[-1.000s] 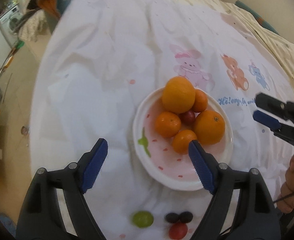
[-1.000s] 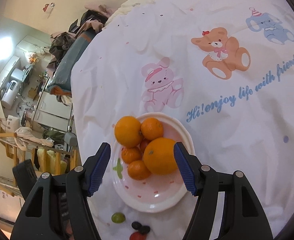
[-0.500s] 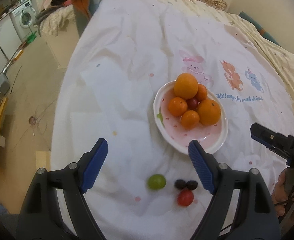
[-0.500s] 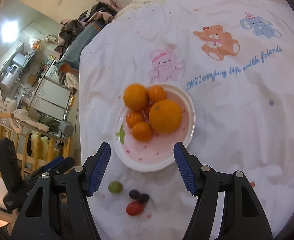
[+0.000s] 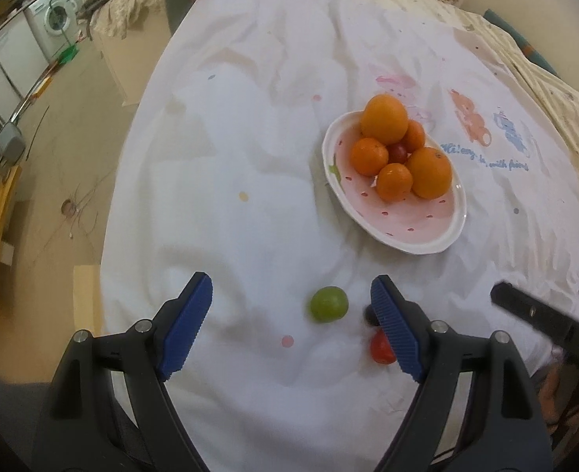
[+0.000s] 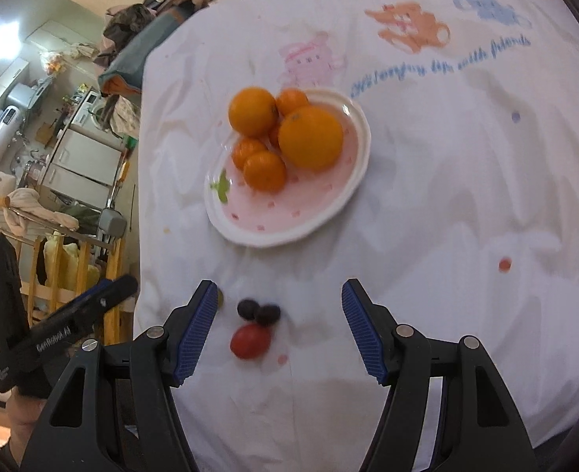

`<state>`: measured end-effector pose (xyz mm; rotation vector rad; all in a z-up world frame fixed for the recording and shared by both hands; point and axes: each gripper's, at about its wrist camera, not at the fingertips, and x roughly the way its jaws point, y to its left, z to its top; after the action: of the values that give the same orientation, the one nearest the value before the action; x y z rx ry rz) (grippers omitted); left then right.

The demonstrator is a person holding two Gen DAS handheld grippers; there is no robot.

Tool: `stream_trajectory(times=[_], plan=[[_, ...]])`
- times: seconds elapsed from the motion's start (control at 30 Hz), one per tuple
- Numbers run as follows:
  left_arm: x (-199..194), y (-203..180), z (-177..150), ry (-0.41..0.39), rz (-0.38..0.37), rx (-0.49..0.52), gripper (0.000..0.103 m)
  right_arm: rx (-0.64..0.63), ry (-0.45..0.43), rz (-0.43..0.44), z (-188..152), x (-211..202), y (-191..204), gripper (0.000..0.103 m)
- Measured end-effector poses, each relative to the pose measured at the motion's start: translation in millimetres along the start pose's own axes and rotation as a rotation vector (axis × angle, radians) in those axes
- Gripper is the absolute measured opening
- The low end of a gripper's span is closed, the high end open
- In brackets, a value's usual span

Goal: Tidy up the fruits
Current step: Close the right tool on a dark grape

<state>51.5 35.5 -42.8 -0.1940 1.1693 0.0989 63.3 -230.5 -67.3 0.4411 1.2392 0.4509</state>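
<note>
While both spread empty, left gripper [image 5: 291, 322] by green grape [image 5: 328, 303], right gripper [image 6: 279, 330] over red tomato [image 6: 250, 341].

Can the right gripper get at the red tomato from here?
Probably yes. The right gripper is open and the red tomato lies on the cloth between its fingers, nothing over it. The two dark grapes sit just beyond it and might get nudged.

Both wrist views look steeply down from nearby, sharing the plate [image 5: 439, 242] [image 6: 250, 236] and cloth [image 5: 250, 181] [image 6: 466, 196].
</note>
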Motion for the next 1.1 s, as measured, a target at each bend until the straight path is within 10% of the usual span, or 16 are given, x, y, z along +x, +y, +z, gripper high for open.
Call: stream_trajectory(times=[0.47, 1.1], plan=[[1.4, 3.6, 5.8, 0.036, -0.064, -0.046, 0.08, 0.004, 0.206, -0.004, -11.9, 68.9, 15.1, 0.044], [6.1, 11.0, 6.7, 0.074, -0.088, -0.083, 0.08, -0.074, 0.218, 0.004, -2.9, 65.8, 21.0, 0.025]])
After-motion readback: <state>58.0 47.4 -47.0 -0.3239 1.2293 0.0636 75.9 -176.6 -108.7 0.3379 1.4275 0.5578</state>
